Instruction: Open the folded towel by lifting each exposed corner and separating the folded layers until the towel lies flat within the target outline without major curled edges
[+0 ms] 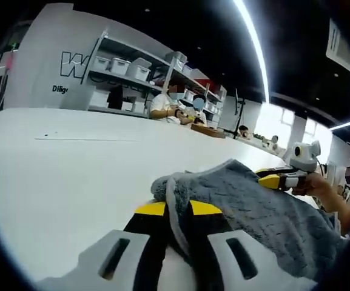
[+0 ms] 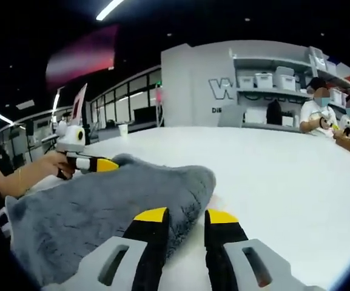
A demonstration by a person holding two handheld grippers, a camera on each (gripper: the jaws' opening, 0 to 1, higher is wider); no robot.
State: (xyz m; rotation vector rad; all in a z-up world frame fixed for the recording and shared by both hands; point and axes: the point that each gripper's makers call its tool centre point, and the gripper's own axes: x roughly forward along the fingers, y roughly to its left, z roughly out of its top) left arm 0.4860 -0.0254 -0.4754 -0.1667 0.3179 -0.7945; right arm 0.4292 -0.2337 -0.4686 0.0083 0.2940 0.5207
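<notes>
In the left gripper view my left tongs (image 1: 178, 209) are closed on a fold of the towel (image 1: 256, 212); the grey cloth runs down between the two yellow-tipped jaws and its pale hem curls just above them. From there the towel spreads to the right over the white counter (image 1: 59, 182), bunched and not flat. At its far edge I see the right tongs (image 1: 273, 179), held by a hand (image 1: 313, 183), and their yellow tips touch the cloth; whether they pinch it I cannot tell from here.

In the right gripper view my right tongs (image 2: 184, 218) stand a little open. The left jaw lies against the towel (image 2: 96, 212) edge and the right jaw is over bare counter (image 2: 284, 182), so I see no cloth held between them. The towel makes a rounded hump to the left of the jaws, with a thin orange line on the counter just beside its right edge. At the far side of the hump the left tongs (image 2: 105, 164) are at the cloth, in a hand (image 2: 52, 163).

The counter is wide and free on the side away from the towel. People (image 1: 171, 104) sit at its far end, well apart, in front of shelves (image 1: 132, 66) with bins.
</notes>
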